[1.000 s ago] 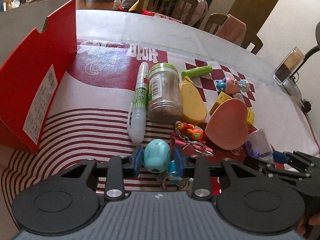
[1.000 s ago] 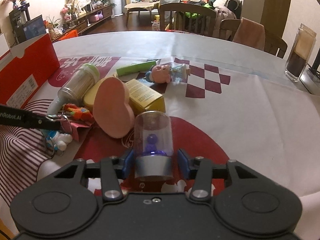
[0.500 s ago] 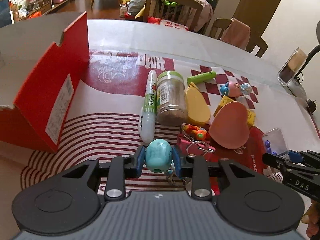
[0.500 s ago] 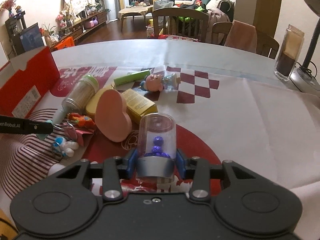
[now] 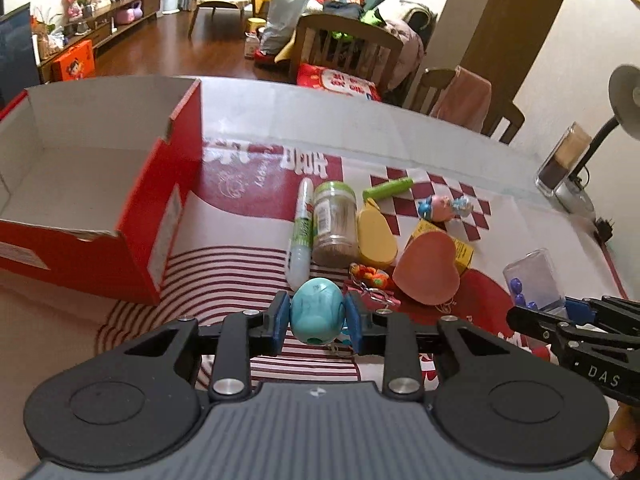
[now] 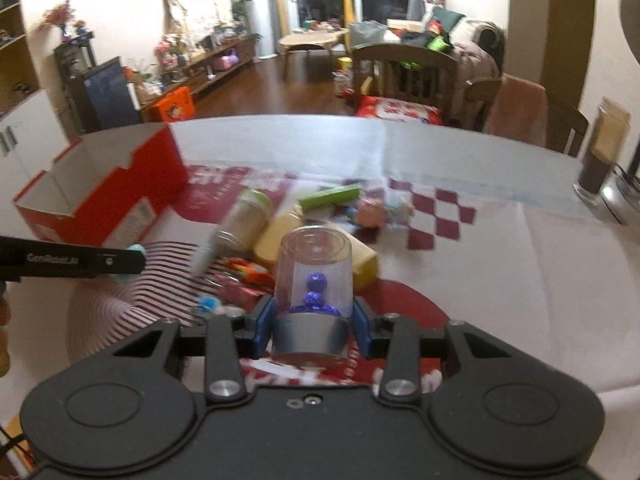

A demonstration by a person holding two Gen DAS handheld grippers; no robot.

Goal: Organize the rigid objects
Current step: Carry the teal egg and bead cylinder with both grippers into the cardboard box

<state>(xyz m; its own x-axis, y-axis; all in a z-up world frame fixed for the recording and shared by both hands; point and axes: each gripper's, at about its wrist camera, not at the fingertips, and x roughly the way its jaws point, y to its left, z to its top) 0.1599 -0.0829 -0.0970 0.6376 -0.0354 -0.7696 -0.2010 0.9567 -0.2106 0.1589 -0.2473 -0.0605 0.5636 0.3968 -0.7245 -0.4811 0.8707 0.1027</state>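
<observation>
Bench (image 5: 400, 132): carrying the red box and, right of the box, a loose pile; the printed cover is lying with creases, so anything set down hard risks sliding.
Red box (image 5: 160, 216): sitting open-topped, interior showing bare; judged the drop target. Risk: its near wall is standing between the left gripper and the cavity, so a low approach is risking a knock that shifts the box.
Pile right of box: jar (image 5: 334, 224), white tube (image 5: 301, 232), yellow case (image 5: 376, 232), pink heart (image 5: 426, 272) are lying touching or overlapping. Risk: a trailing keyring could be dragging neighbours.
Right gripper (image 6: 312, 320): fingers clenching the grey base of the clear dome toy (image 6: 314, 280), well right of the box. Risk: grip is sitting low on a tall item, so a fast swing is inviting tipping; the view is blurring.
Left gripper (image 5: 318, 318): fingers grasping the teal egg toy (image 5: 318, 312), just right of the box's near corner. Risk: rounded shell is offering small contact, so it could be squirting out.
</observation>
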